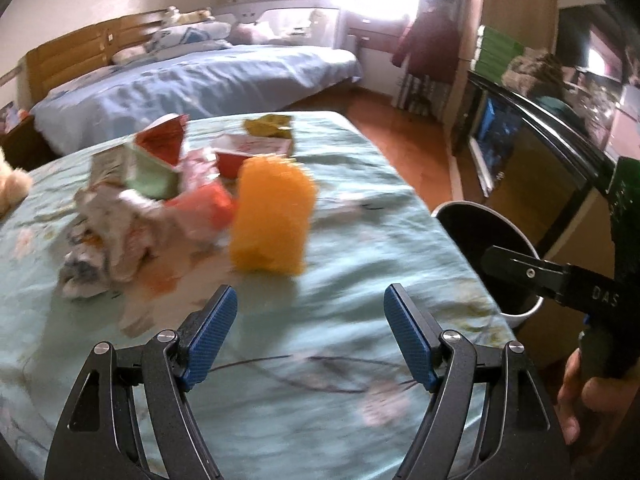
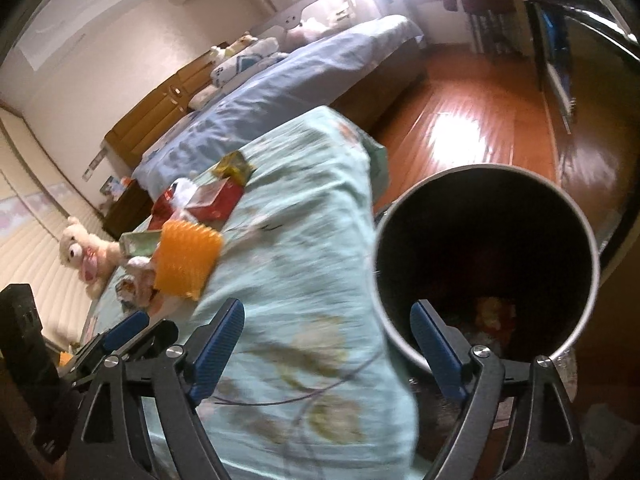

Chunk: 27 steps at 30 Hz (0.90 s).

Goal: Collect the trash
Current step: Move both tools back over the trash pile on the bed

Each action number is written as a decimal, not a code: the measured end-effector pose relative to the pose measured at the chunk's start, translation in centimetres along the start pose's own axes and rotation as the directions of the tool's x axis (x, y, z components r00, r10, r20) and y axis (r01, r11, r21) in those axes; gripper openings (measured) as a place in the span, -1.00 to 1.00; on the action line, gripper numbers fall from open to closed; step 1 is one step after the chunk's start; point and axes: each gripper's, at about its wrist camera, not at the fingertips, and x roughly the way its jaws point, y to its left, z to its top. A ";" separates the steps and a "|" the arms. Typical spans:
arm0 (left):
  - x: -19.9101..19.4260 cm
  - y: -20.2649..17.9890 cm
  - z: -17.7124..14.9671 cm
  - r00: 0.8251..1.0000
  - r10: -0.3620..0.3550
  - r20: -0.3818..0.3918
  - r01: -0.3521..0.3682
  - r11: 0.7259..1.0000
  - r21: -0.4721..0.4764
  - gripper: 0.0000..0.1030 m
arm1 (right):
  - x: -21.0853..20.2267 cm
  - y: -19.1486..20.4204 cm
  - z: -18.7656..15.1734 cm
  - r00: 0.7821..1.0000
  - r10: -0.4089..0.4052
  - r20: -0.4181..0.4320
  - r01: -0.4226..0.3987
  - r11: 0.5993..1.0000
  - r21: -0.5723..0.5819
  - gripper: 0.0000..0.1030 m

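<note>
A pile of trash lies on the green-clothed table [image 1: 340,300]: an orange spiky plastic piece [image 1: 270,216], a crumpled white wrapper [image 1: 108,240], a green and red carton [image 1: 148,160], a red box [image 1: 248,152] and a yellow wrapper [image 1: 270,125]. My left gripper [image 1: 310,320] is open and empty, just short of the orange piece. A round dark bin [image 2: 486,256] stands off the table's right edge, with some trash at its bottom [image 2: 494,316]. My right gripper [image 2: 328,332] is open and empty above the table edge, its right finger over the bin's rim. The orange piece also shows in the right wrist view [image 2: 186,260].
A bed with blue covers [image 1: 200,80] stands behind the table. A plush bear [image 2: 86,252] sits at the table's far left. A dark cabinet [image 1: 532,168] runs along the right wall. Wooden floor [image 2: 472,120] lies between bed and cabinet.
</note>
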 end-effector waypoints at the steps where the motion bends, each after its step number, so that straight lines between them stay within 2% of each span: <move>1: -0.1 0.6 -0.1 1.000 0.008 0.000 -0.008 1.000 -0.011 0.51 | 0.3 0.5 -0.1 1.000 0.005 -0.006 -0.005 1.000 -0.006 0.68; 14: -1.5 5.7 -1.3 0.997 0.081 0.016 -0.079 0.992 -0.101 0.51 | 2.7 5.4 -0.6 0.996 0.075 -0.052 -0.078 0.995 -0.069 0.68; 27: -2.0 11.6 -1.6 0.987 0.159 0.015 -0.152 0.962 -0.225 0.53 | 5.5 8.7 -0.9 0.987 0.119 -0.106 -0.129 0.987 -0.094 0.68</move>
